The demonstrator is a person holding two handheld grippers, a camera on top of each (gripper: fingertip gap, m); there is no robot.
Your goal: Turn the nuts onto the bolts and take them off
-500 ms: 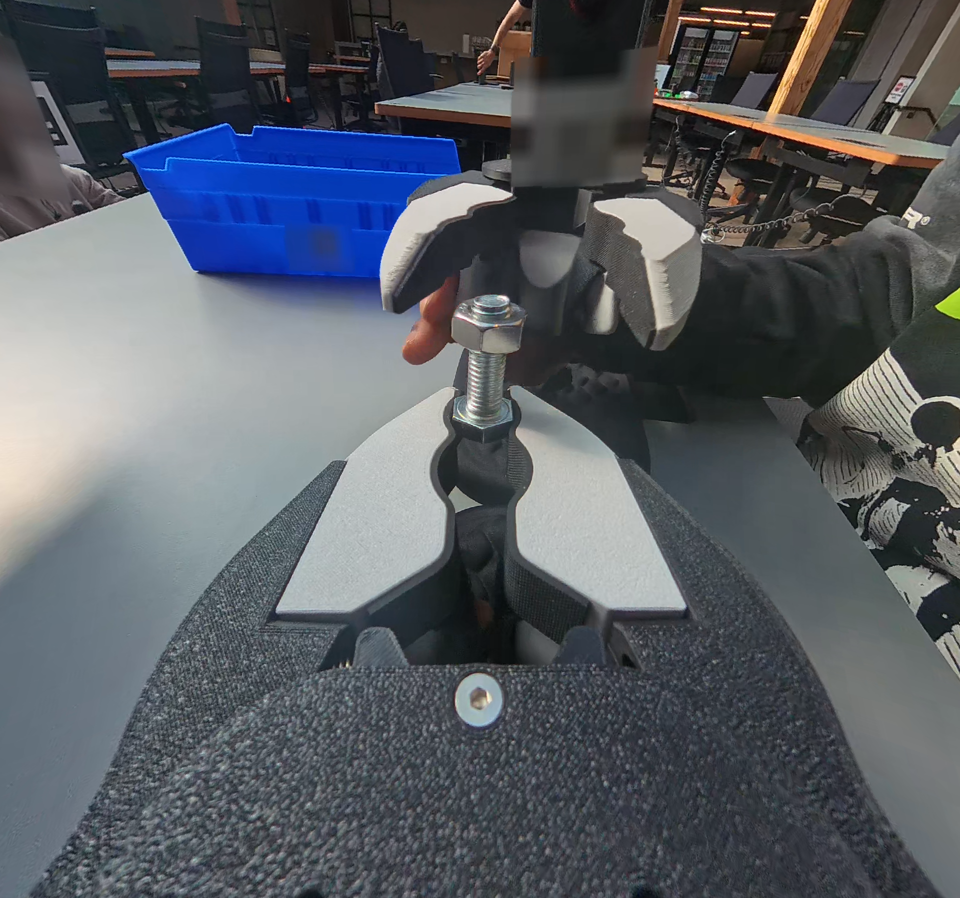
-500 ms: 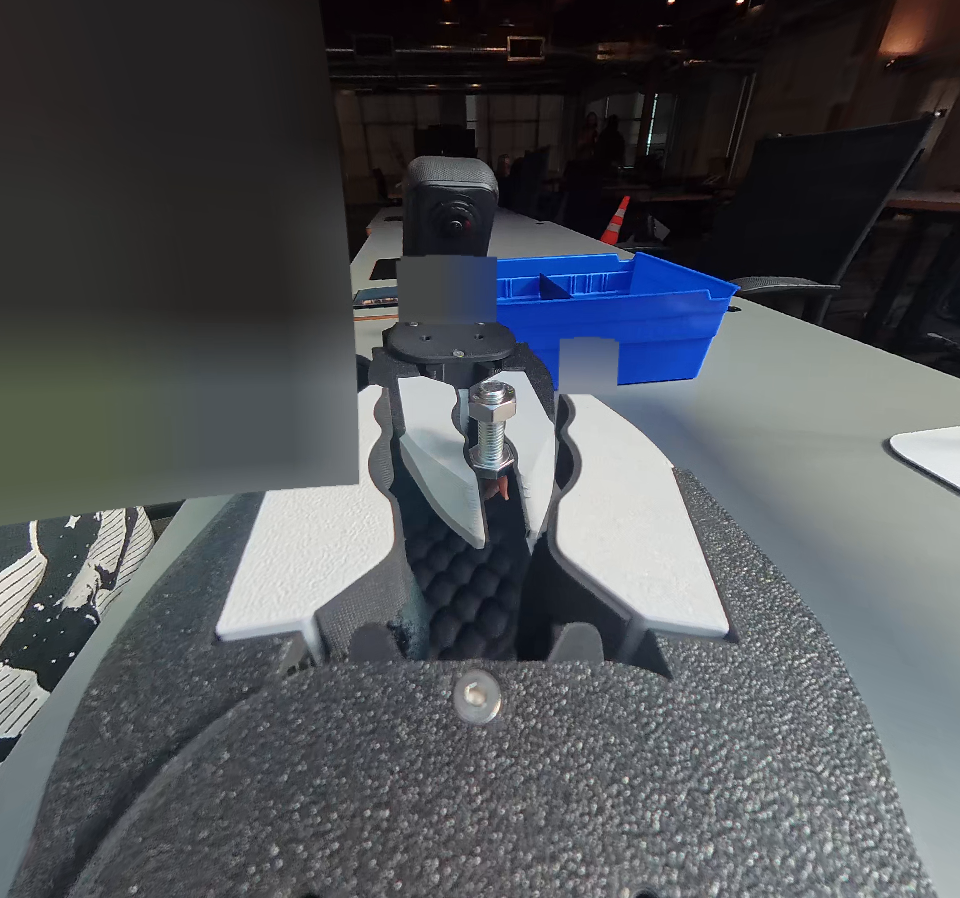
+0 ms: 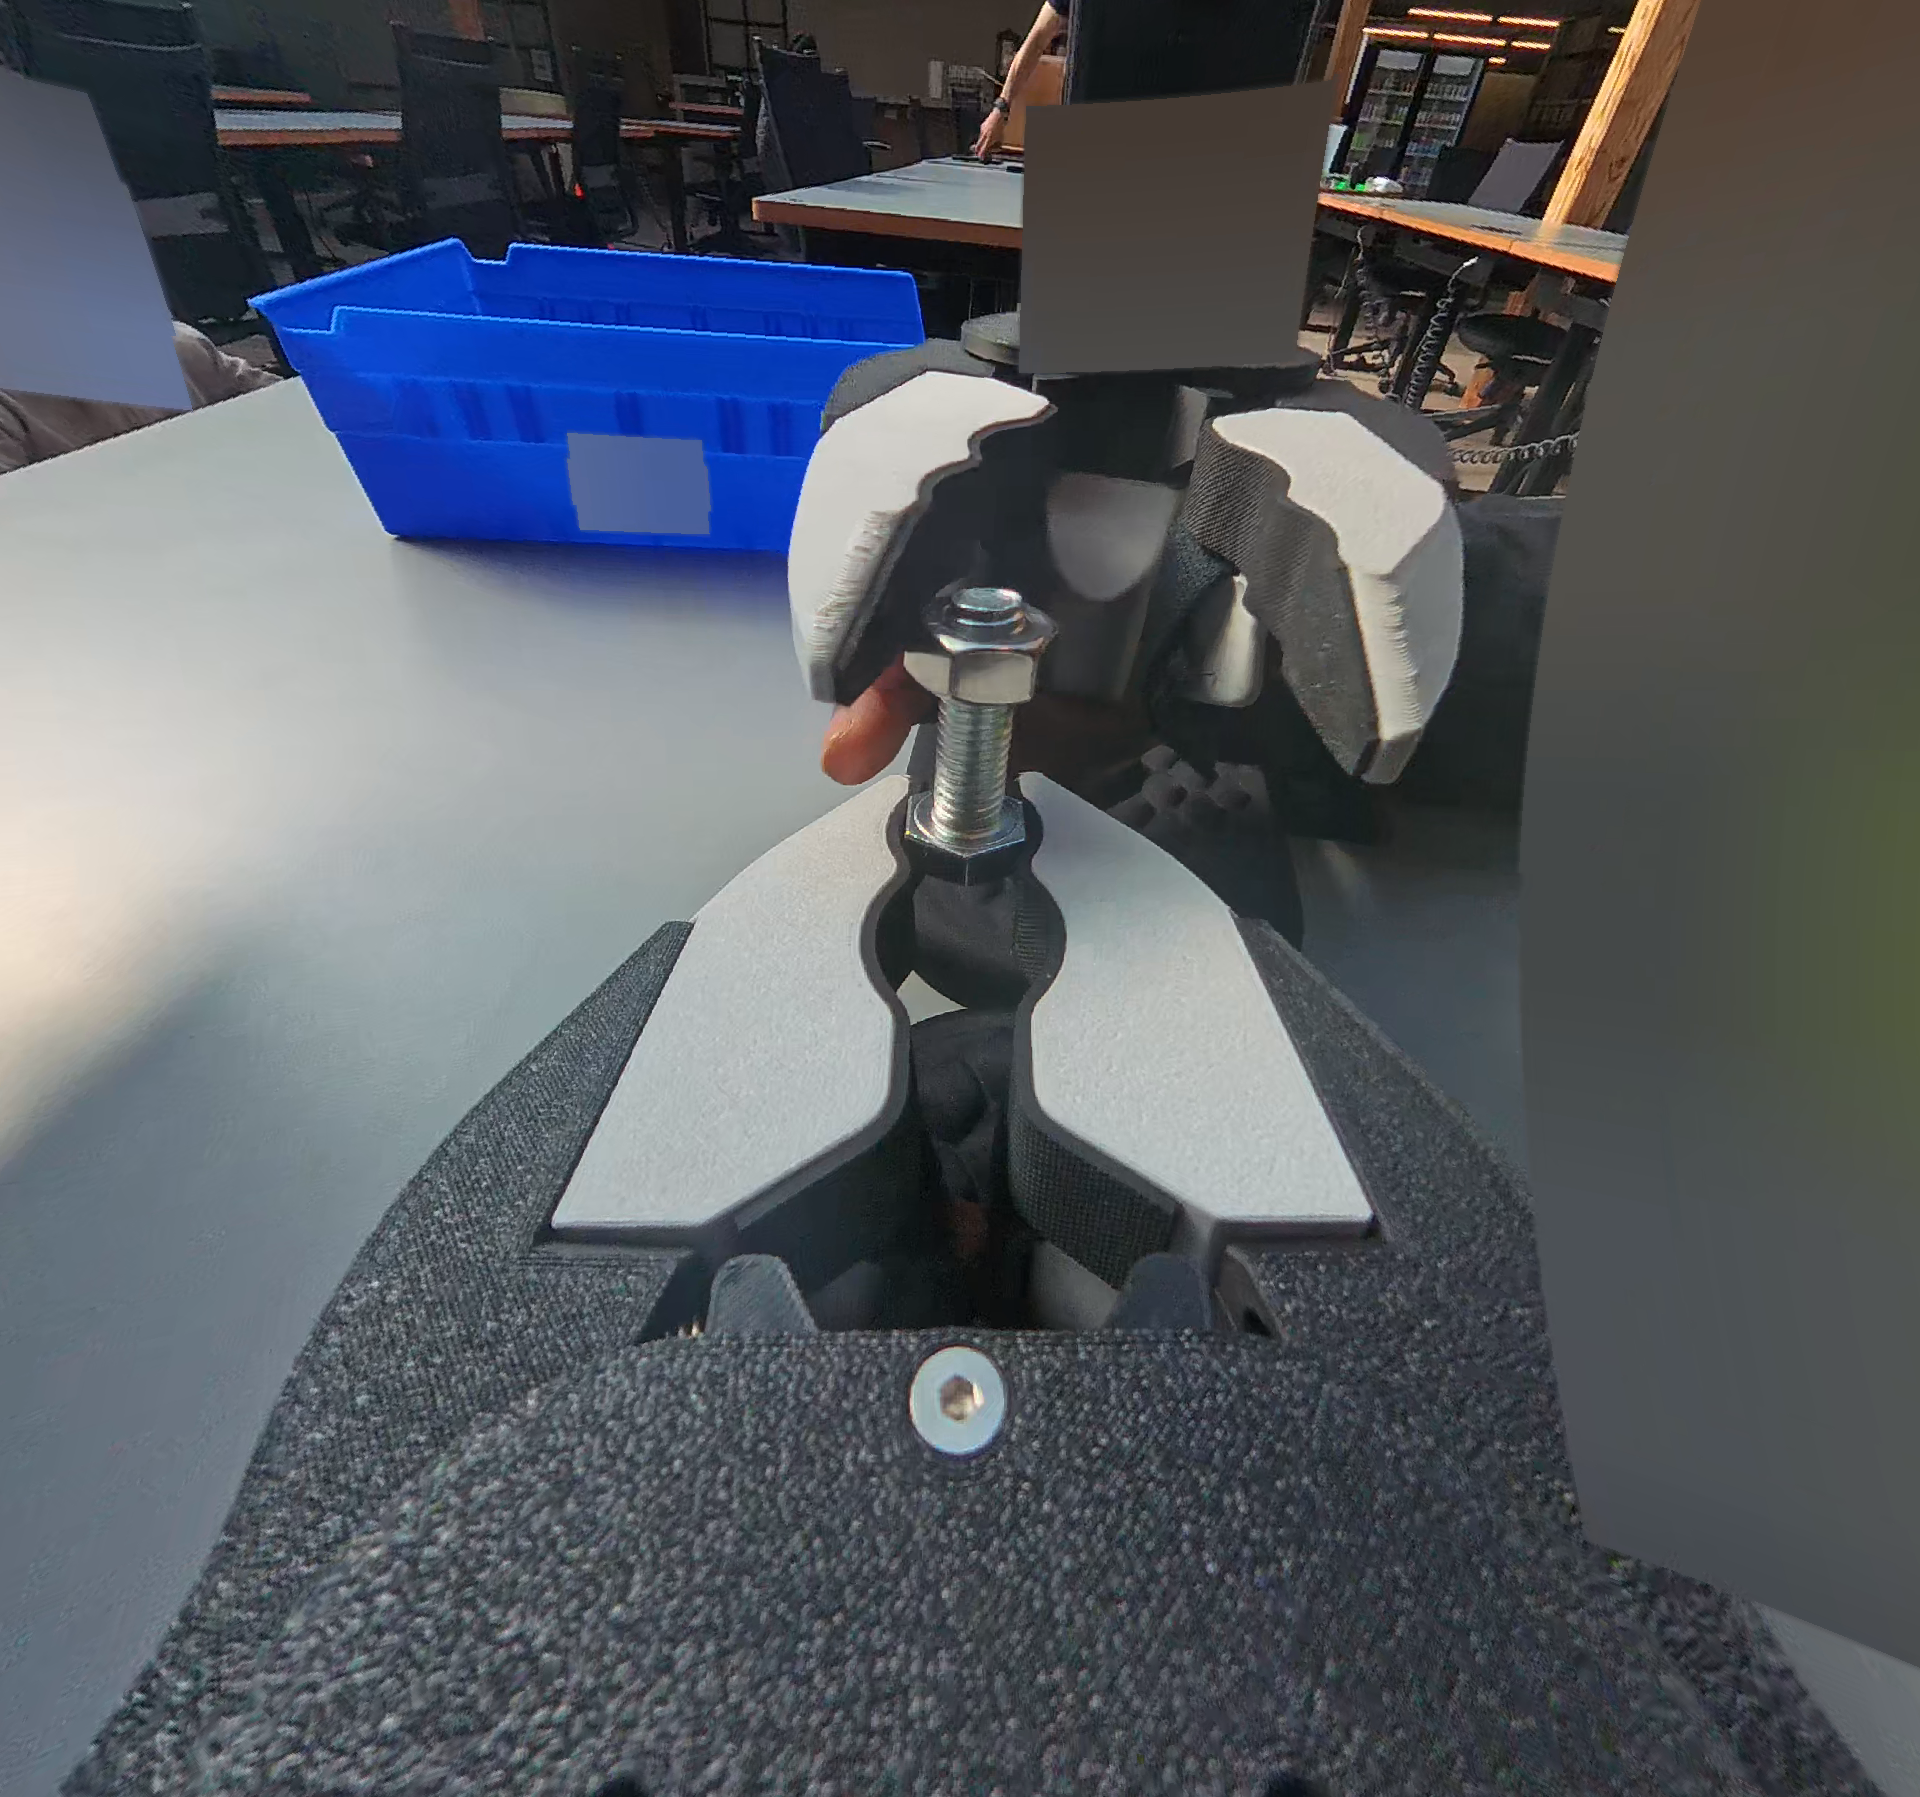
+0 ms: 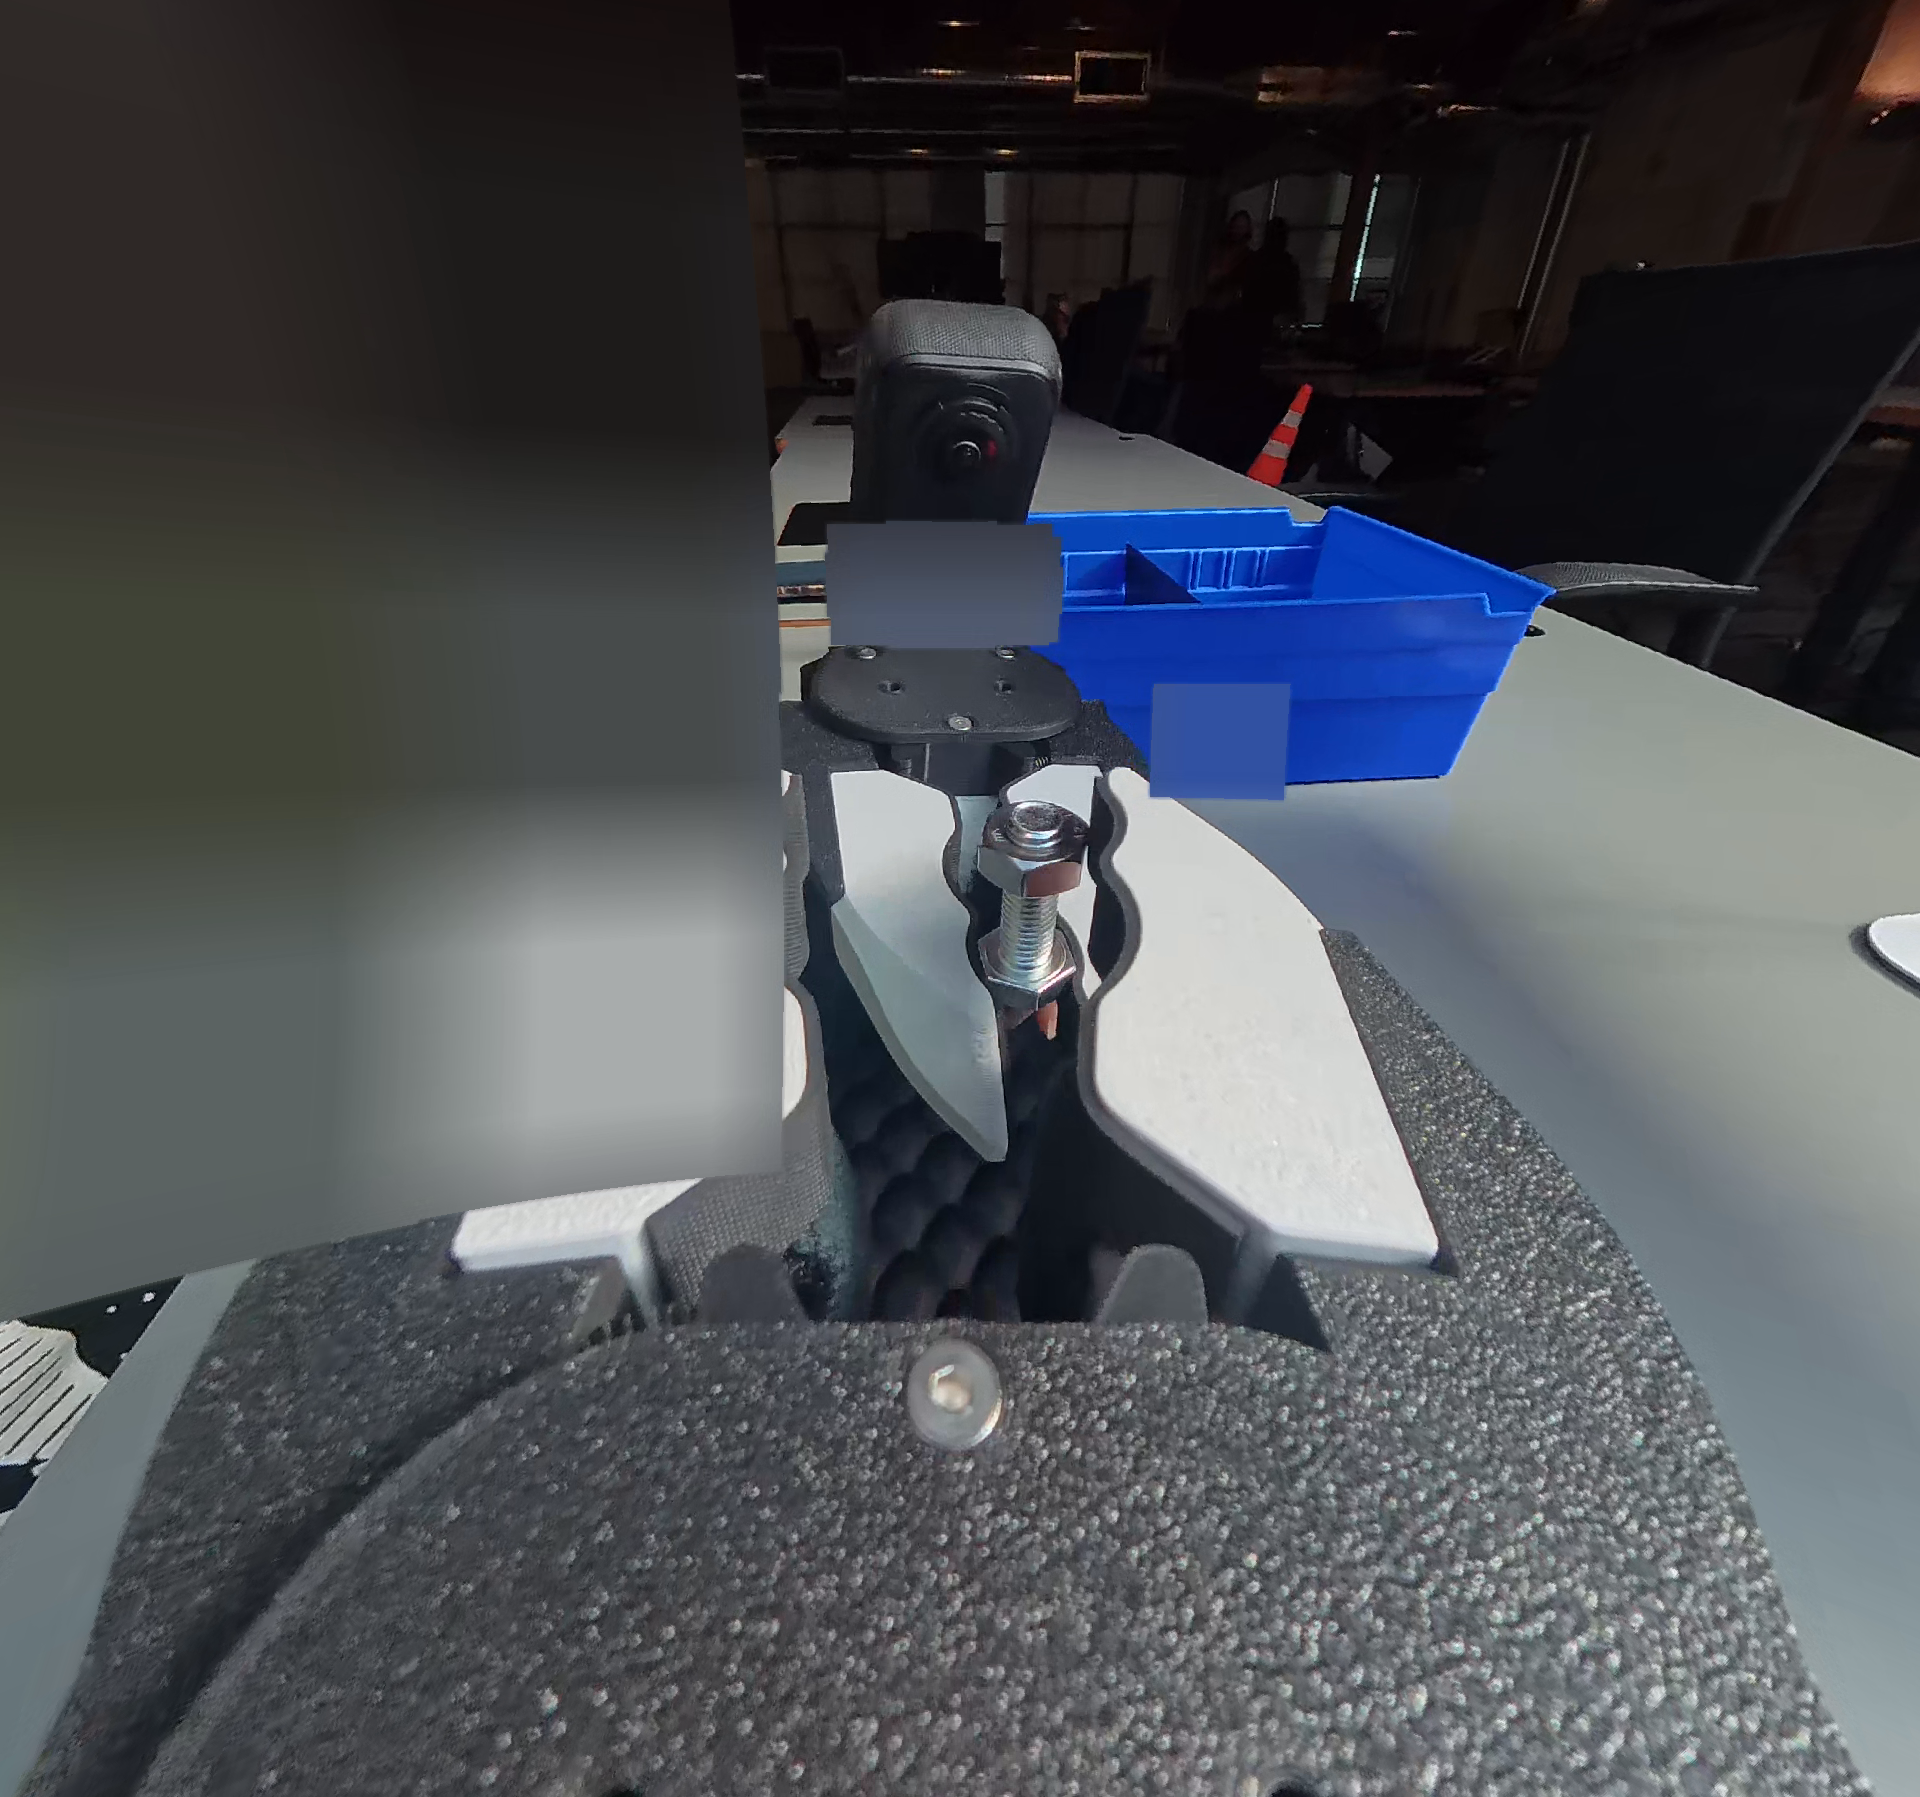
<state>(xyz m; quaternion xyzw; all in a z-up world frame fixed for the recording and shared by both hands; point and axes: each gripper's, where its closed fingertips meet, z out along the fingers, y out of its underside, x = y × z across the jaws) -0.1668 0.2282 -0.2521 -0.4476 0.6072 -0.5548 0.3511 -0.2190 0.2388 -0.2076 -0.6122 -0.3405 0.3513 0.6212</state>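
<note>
Leaving the blue bin (image 3: 499, 397) alone at the upper left of the left wrist view, well apart on the tabletop (image 3: 312, 812). Gripping at centre frame with the left gripper (image 3: 971, 843), jaws almost closed on the lower hex end of the bolt (image 3: 971, 760), holding it upright above the tabletop. Carrying the nut (image 3: 982, 672) high on the thread, just under the tip. Hovering right of centre with the right gripper (image 3: 1112, 708), jaws spread wide on either side of the nut and apparently not touching it. Judging the step as taking hold of the nut to turn it: closing squarely on two opposite flats, level with the nut and not the bare thread, twisting in line with the bolt, and clamping the lower end firmly enough against slipping.
</note>
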